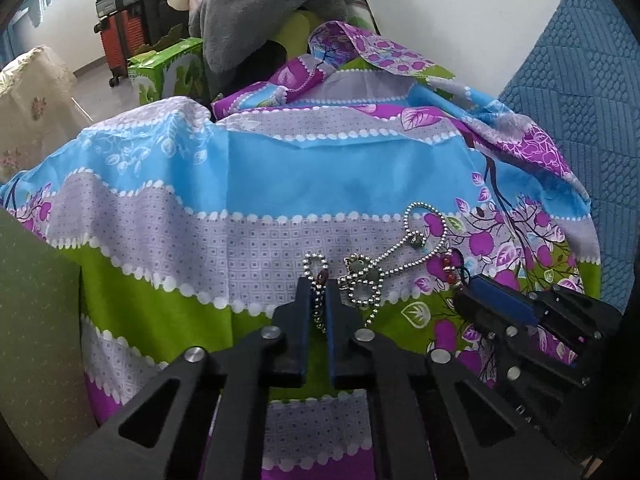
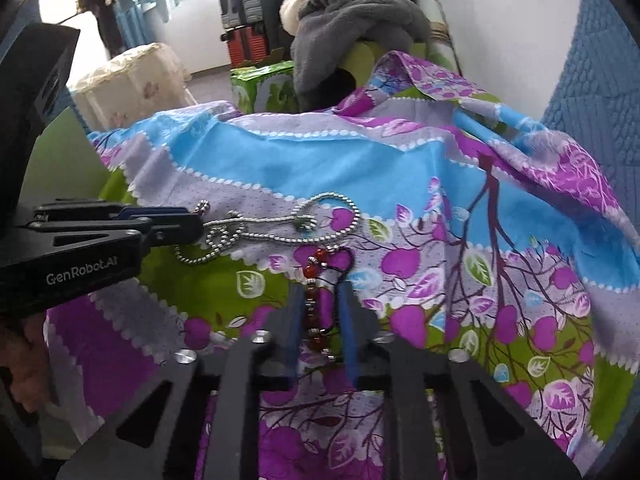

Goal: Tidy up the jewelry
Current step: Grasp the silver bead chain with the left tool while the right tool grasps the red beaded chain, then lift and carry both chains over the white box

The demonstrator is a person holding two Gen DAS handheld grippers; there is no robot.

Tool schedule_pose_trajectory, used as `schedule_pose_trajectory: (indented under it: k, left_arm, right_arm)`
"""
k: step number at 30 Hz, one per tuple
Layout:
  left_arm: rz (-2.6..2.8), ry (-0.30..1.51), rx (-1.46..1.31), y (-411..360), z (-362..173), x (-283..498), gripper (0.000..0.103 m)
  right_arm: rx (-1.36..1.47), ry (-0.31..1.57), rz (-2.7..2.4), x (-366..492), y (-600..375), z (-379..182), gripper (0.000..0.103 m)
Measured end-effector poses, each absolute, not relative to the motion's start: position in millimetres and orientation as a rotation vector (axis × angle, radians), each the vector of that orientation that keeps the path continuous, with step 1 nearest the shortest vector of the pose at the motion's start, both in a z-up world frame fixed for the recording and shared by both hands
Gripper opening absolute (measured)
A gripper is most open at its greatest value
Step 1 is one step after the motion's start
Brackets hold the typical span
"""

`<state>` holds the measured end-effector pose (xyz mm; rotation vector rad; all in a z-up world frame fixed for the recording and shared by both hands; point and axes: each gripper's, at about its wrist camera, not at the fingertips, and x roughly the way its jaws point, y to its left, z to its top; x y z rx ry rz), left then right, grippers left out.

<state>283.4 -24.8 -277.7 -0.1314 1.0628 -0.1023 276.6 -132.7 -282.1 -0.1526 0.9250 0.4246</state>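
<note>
A silver bead chain (image 1: 400,248) with green stones lies tangled on a bright patterned cloth (image 1: 240,184). My left gripper (image 1: 319,284) is nearly shut around a short silver bead strand (image 1: 319,304) with a dark red bead. In the right wrist view the left gripper (image 2: 192,226) reaches in from the left beside the chain (image 2: 280,224). My right gripper (image 2: 320,300) straddles a red bead bracelet (image 2: 314,288) with black cord, with a gap on each side of the bracelet. It also shows in the left wrist view (image 1: 460,292).
The cloth (image 2: 400,168) drapes over a raised surface with folds at the back. A grey fleece pile (image 1: 272,8), a green box (image 1: 168,68), suitcases (image 1: 120,20) and a blue quilted surface (image 1: 580,80) stand beyond.
</note>
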Motion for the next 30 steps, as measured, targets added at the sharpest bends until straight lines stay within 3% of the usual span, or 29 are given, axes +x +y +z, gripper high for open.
schedule_pose_trajectory:
  k: [12, 30]
  left_arm:
    - [-0.156, 1.052, -0.203, -23.5, -263.5, 274.8, 0.002]
    - [-0.172, 0.943, -0.22, -23.7, -196.9, 238.8, 0.002]
  right_arm:
    - [-0.091, 0.901, 0.431, 269.3, -142.2, -264.8, 0.007]
    - [-0.007, 0.869, 0.395, 247.7, -154.6, -201.9, 0.007]
